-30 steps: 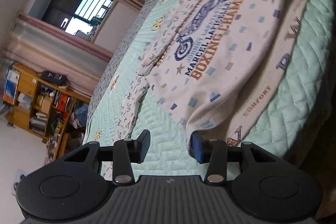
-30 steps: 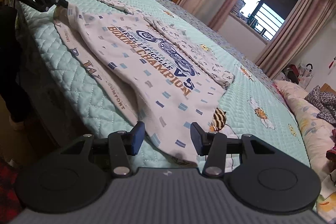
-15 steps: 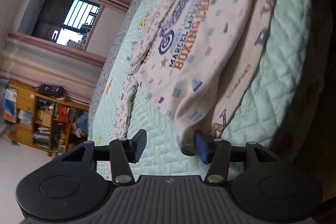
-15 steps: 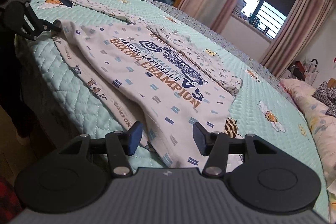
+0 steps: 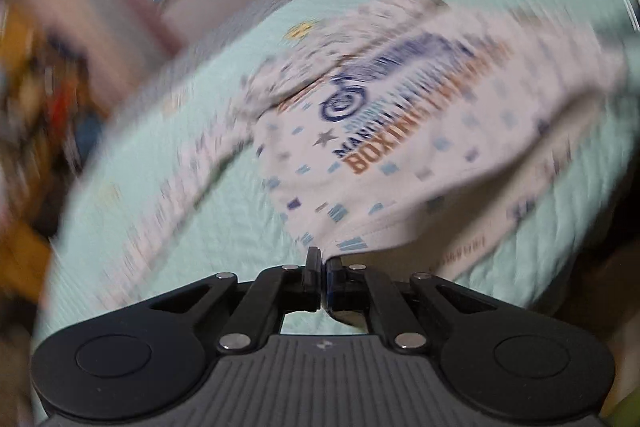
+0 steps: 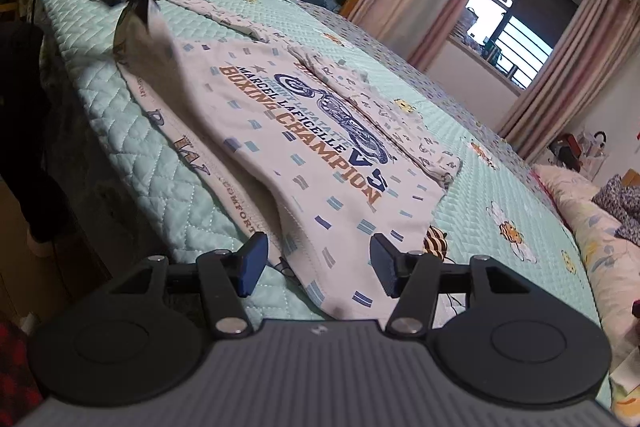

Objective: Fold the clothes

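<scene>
Two claws at shirt [image 6: 304, 131], spread flat on bed [image 6: 480, 187] near its edge. Left claw [image 5: 322, 267] just snapped closed, pinching shirt's hem corner, lifted for fold. Right claw [image 6: 316, 263] wide, straddling opposite hem corner, pads not pressing, poised for matching pinch.

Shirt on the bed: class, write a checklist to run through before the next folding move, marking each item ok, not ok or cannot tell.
1. Left gripper holds a shirt corner: ok; its jaws have just closed on it and the corner is lifted.
2. Right gripper holds the near corner: not ok; its jaws have just been opening, and the cloth lies between them unpressed.
3. Print faces up: ok.
4. Far sleeve lies on the shirt: ok.
5. How deep the left grip sits: cannot tell, blurred.
</scene>
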### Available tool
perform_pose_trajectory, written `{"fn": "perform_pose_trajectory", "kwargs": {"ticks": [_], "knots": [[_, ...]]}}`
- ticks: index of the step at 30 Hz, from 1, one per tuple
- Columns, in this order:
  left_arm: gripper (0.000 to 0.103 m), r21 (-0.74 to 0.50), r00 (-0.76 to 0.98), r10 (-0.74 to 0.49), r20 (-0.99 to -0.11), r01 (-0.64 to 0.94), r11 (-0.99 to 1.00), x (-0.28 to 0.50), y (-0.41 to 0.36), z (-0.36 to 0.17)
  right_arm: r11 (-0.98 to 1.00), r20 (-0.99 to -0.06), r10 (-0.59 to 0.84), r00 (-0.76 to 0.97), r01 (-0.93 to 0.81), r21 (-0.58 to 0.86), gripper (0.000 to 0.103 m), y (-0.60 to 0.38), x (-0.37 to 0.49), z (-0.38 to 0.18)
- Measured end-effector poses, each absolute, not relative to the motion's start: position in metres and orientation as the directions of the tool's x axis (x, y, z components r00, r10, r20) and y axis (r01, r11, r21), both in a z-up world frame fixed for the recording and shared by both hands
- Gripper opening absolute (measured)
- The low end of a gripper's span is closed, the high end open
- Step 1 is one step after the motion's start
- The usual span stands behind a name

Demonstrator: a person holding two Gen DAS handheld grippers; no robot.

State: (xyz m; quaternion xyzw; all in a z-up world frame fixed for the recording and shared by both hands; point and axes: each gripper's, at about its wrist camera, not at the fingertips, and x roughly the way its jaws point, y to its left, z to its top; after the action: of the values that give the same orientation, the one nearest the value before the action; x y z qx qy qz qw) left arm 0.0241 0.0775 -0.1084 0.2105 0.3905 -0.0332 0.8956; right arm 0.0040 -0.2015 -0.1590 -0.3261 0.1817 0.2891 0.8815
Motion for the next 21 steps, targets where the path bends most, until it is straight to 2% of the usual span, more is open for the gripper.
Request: {"fn": "perform_pose_trajectory", "kwargs": {"ticks": [4, 15, 21], "knots": [[0.002, 0.236, 0.673, 0.061, -0.738, 0.172, 0.956, 0.026, 0.091, -0.102, 0.596, -0.491, 0.367, 0.790, -0.605, -0.529, 0.058, -0.194, 0.006, -0.164], [0.002, 0.203, 0.645, 0.045, -0.763, 0.172, 0.964, 0.035, 0.092, -0.103, 0.559, -0.513, 0.305, 0.803, -0.587, -0.586, 0.058, -0.205, 0.002, -0.174], [0.003, 0.225, 0.629, 0.061, -0.775, 0.184, 0.957, 0.036, 0.089, -0.107, 0.565, -0.480, 0.308, 0.822, -0.564, -0.602, 0.059, -0.209, 0.003, -0.169]]}}
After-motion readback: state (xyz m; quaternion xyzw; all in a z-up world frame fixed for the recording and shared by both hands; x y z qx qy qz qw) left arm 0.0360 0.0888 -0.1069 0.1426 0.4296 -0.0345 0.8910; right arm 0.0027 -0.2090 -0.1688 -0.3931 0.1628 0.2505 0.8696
